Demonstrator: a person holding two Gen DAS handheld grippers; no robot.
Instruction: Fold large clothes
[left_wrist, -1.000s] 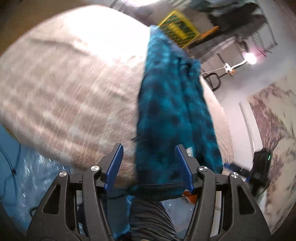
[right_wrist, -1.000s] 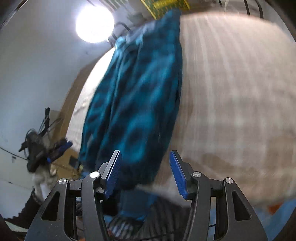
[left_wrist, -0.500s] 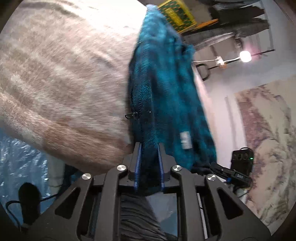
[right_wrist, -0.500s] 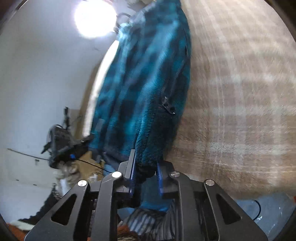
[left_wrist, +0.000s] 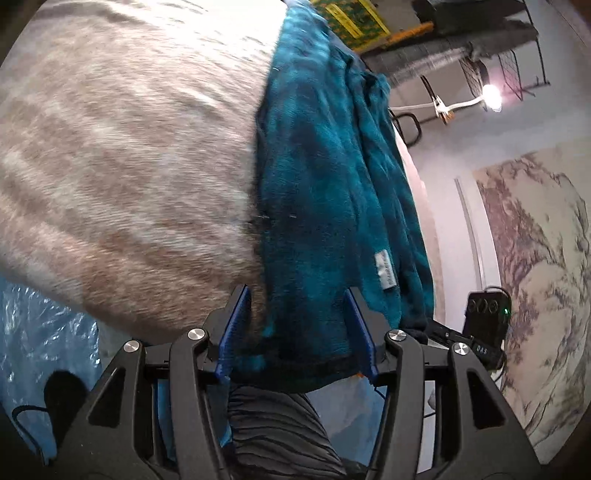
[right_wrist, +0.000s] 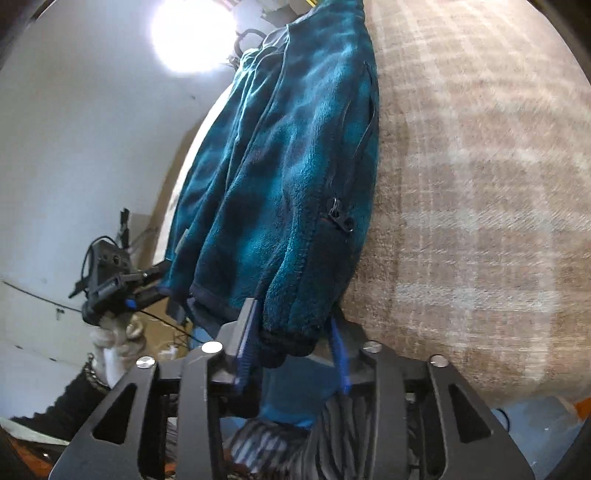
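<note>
A teal plaid fleece jacket (left_wrist: 332, 177) lies stretched along a beige checked blanket (left_wrist: 129, 147), its hem at the near edge. My left gripper (left_wrist: 295, 295) straddles that hem; its jaws are opening and the blue pads stand clear of the fabric between them. A white label (left_wrist: 384, 271) shows just beyond the right pad. In the right wrist view the jacket (right_wrist: 288, 166) runs away from me over the blanket (right_wrist: 480, 184), a zipper pull (right_wrist: 338, 218) on its side. My right gripper (right_wrist: 291, 314) has the hem corner between its opening jaws, not pinched.
A black device (left_wrist: 487, 325) with cables stands past the bed's edge, and the right wrist view shows it too (right_wrist: 107, 273). Blue plastic sheeting (left_wrist: 37, 332) lies below the blanket. A yellow crate (left_wrist: 351, 18) and a lamp (left_wrist: 491, 98) are at the far end. Dark striped clothing (left_wrist: 277, 435) is under my grippers.
Both grippers closed on the jacket's hem half a second ago and have now spread apart again. Both have sunk toward the blanket, and the jacket lies flatter.
</note>
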